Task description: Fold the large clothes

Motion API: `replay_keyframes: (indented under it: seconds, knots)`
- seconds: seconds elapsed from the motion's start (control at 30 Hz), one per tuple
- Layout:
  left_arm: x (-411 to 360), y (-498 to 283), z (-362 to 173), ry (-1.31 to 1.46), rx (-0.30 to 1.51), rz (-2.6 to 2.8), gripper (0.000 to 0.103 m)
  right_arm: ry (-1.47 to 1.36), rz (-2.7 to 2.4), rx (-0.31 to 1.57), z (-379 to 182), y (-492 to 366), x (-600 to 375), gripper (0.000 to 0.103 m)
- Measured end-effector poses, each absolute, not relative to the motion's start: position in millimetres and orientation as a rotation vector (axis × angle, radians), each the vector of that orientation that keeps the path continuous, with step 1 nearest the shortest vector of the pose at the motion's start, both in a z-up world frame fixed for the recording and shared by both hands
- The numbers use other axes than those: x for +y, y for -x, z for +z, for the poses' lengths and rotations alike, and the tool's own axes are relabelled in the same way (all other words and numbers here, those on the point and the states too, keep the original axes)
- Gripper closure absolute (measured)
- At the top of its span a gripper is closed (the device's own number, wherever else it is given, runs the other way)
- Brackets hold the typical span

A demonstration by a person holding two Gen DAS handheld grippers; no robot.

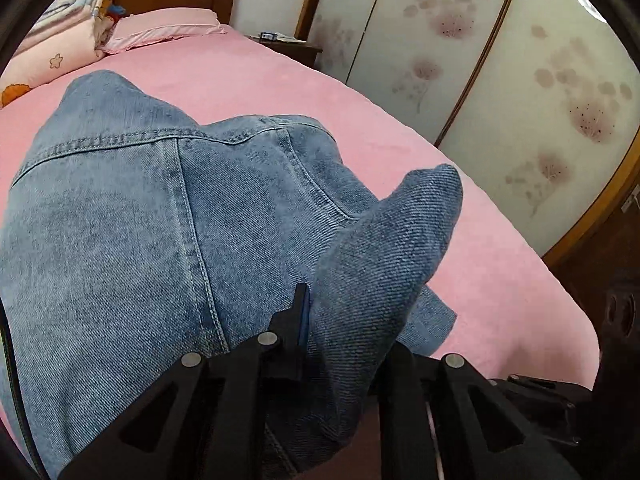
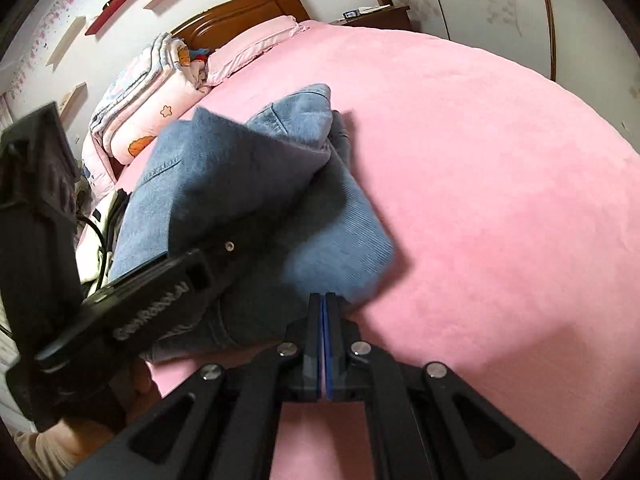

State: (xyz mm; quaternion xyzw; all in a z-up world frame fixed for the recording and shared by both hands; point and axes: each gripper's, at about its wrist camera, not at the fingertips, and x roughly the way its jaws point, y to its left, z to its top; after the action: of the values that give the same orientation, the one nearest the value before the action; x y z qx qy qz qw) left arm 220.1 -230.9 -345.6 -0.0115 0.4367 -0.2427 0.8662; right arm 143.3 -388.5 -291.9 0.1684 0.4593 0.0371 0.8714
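A blue denim jacket (image 1: 120,216) lies on the pink bed (image 1: 280,92). My left gripper (image 1: 344,320) is shut on a fold of the denim, a sleeve (image 1: 384,240), and holds it raised above the rest of the garment. In the right wrist view the jacket (image 2: 256,176) is bunched at the bed's near left, with the left gripper's black body (image 2: 152,292) over it. My right gripper (image 2: 324,300) is shut with nothing between its fingers, just at the jacket's near edge above the sheet.
A folded pink quilt (image 2: 136,108) and a pink pillow (image 1: 168,28) lie at the wooden headboard (image 2: 248,8). A nightstand (image 2: 380,16) stands beyond the bed. Sliding wardrobe doors (image 1: 520,100) run along the right. Bare pink sheet (image 2: 480,200) spreads right of the jacket.
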Motion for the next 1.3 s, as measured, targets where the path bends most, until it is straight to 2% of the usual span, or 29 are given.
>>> replay_keyframes:
  seconds: [0.13, 0.17, 0.23, 0.27, 0.3, 0.43, 0.5, 0.53, 0.57, 0.6, 0.63, 0.87, 0.9, 0.93, 0.97, 1.0, 1.03, 1.17, 1.3]
  knots:
    - [-236.7, -221.9, -342.9, 0.01, 0.923, -0.502, 0.09, -0.358, 0.083, 0.962, -292.2, -144.4, -393.6, 0.103]
    - [-243.5, -224.3, -342.2, 0.005, 0.923, -0.499, 0.086, -0.357, 0.083, 0.959, -289.9, -144.3, -394.7, 0.103]
    - [-248.3, -222.6, -336.0, 0.025, 0.931, -0.517, 0.069, -0.352, 0.084, 0.949, -286.1, -146.7, -400.1, 0.103]
    - [-250.0, -220.1, -330.7, 0.051, 0.947, -0.533, 0.055, -0.347, 0.081, 0.942, -279.7, -147.0, -400.7, 0.103]
    - [-249.4, -219.0, -324.7, 0.076, 0.958, -0.547, 0.047, -0.348, 0.082, 0.939, -278.1, -148.7, -405.3, 0.102]
    - [-240.1, -194.2, -275.9, 0.143, 0.948, -0.568, 0.03, -0.351, 0.087, 0.941, -253.6, -151.1, -412.5, 0.101]
    - [-220.4, -189.8, -249.2, 0.17, 0.913, -0.512, 0.014, -0.373, 0.105, 0.948, -241.5, -155.9, -417.0, 0.093]
    - [-210.4, -189.3, -236.5, 0.187, 0.893, -0.466, 0.01, -0.389, 0.119, 0.949, -236.0, -155.6, -420.9, 0.076]
    - [-201.2, -188.6, -230.3, 0.199, 0.882, -0.429, 0.003, -0.41, 0.136, 0.951, -230.0, -159.5, -422.5, 0.052]
    - [-188.1, -186.0, -224.9, 0.213, 0.873, -0.366, 0.001, -0.42, 0.139, 0.956, -227.3, -164.6, -421.9, 0.042]
    - [-171.9, -187.5, -225.6, 0.226, 0.874, -0.294, 0.001, -0.423, 0.136, 0.956, -226.3, -169.8, -420.4, 0.036]
    - [-100.0, -199.7, -294.6, 0.387, 1.073, -0.099, 0.003, -0.436, 0.15, 1.11, -258.7, -213.6, -412.8, 0.038]
    - [-98.6, -201.4, -303.1, 0.408, 1.092, -0.097, 0.005, -0.433, 0.149, 1.125, -263.5, -215.4, -411.3, 0.043]
    - [-99.8, -202.5, -309.1, 0.425, 1.094, -0.119, 0.007, -0.431, 0.156, 1.135, -267.7, -216.0, -410.3, 0.059]
    - [-97.6, -203.0, -316.3, 0.421, 1.099, -0.128, 0.018, -0.409, 0.151, 1.144, -271.1, -217.4, -408.6, 0.071]
    - [-102.9, -204.0, -320.7, 0.398, 1.116, -0.144, 0.025, -0.395, 0.159, 1.138, -271.4, -216.6, -407.7, 0.075]
    - [-106.0, -206.7, -323.2, 0.36, 1.119, -0.135, 0.025, -0.391, 0.164, 1.124, -269.6, -214.4, -407.9, 0.082]
    - [-106.8, -197.1, -321.7, 0.309, 1.096, -0.132, 0.036, -0.335, 0.19, 1.079, -252.2, -196.3, -403.7, 0.085]
    - [-114.3, -191.1, -333.8, 0.259, 1.1, -0.117, 0.036, -0.311, 0.165, 1.13, -283.9, -189.4, -403.5, 0.085]
